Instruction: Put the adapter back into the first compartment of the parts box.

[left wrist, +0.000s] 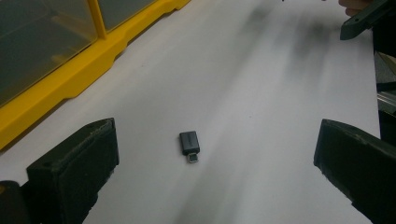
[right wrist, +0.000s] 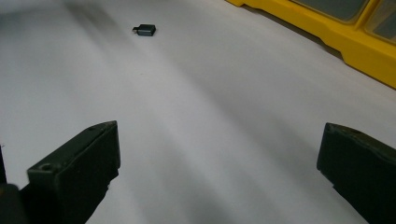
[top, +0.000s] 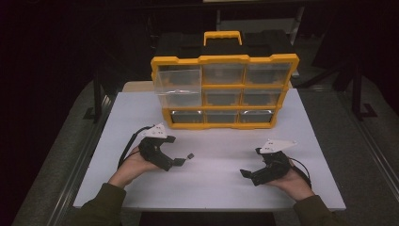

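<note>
A: Lining up: your left tool (left wrist: 210, 163) is wide open, the small dark adapter (left wrist: 190, 145) lying loose on the white surface (left wrist: 261, 93) between its jaws.
B: Right tool (right wrist: 215, 163)?
A: Open too, empty, well apart from it. Lower yours straight, close across the adapter's narrow sides. Yellow organizer (top: 225, 89) sits behind.

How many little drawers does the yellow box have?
9 drawers in the yellow box, three rows of three: top, middle, bottom. The top-left and middle-left ones stick out.
</note>
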A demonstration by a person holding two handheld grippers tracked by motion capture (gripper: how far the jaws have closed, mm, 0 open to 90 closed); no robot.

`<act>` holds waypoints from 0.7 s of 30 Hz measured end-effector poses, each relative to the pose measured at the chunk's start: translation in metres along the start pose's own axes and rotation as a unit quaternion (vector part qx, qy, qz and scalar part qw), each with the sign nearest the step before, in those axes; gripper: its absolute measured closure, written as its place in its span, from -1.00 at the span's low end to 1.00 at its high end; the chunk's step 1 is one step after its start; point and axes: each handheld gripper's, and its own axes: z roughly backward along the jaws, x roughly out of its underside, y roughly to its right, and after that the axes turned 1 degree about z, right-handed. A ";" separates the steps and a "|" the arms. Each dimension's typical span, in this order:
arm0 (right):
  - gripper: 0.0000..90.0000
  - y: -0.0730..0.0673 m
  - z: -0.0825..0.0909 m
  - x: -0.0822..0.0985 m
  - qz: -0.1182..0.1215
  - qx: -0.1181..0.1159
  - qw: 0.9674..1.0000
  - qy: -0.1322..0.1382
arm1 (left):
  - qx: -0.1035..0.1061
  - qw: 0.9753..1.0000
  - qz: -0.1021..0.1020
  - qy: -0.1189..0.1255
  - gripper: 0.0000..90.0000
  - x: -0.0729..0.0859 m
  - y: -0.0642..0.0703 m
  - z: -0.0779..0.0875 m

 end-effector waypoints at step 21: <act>-1.00 0.000 0.000 0.000 -0.002 0.000 1.000 -0.001 | -0.006 1.000 -0.004 0.006 -1.00 -0.019 -0.006 -0.021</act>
